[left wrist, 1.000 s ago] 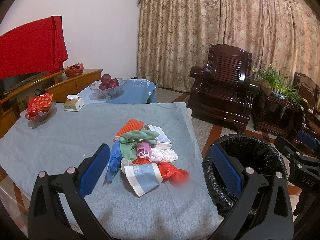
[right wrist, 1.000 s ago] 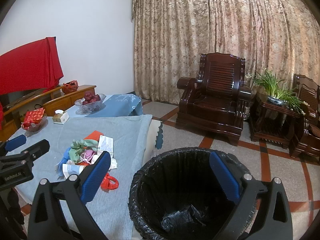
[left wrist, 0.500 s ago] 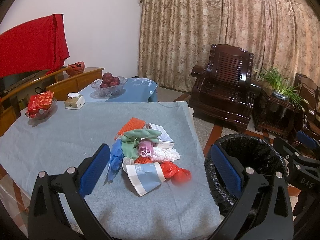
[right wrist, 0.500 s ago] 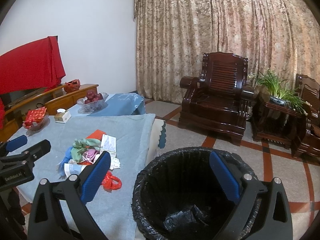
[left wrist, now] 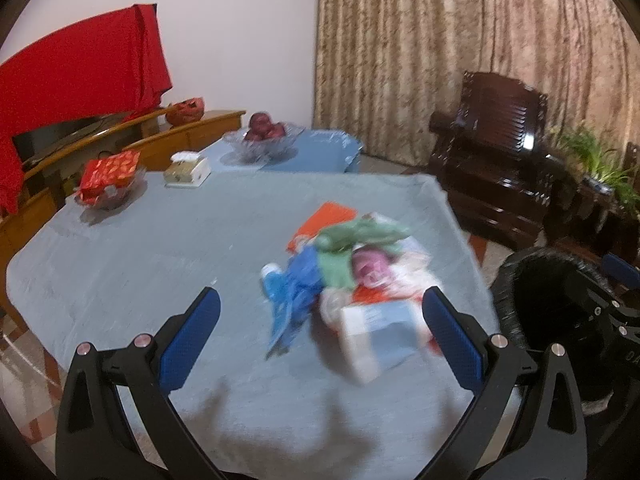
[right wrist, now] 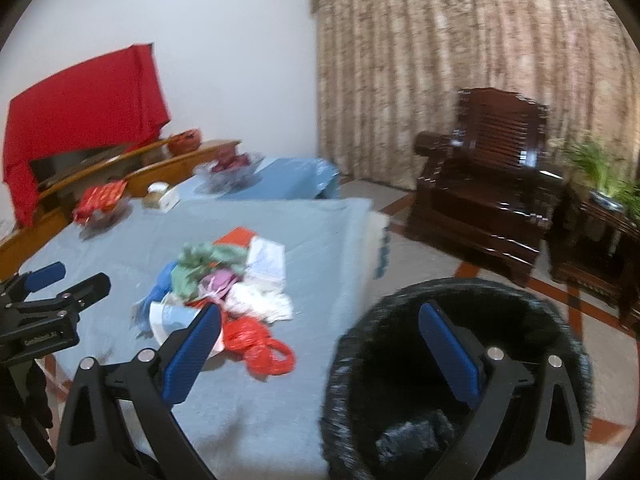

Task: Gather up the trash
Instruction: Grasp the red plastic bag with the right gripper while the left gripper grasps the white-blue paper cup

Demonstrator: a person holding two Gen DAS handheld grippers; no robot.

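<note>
Both claws, released and empty, are swinging in from a second ago toward the trash pile (left wrist: 352, 276) near the table's (left wrist: 160, 248) right edge, the left gripper (left wrist: 320, 332) now framing it, the right gripper (right wrist: 320, 344) hovering by the lined bin (right wrist: 400, 320)

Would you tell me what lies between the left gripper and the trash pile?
Only bare grey tablecloth separates the left gripper from the trash pile, seen in the left wrist view.
</note>
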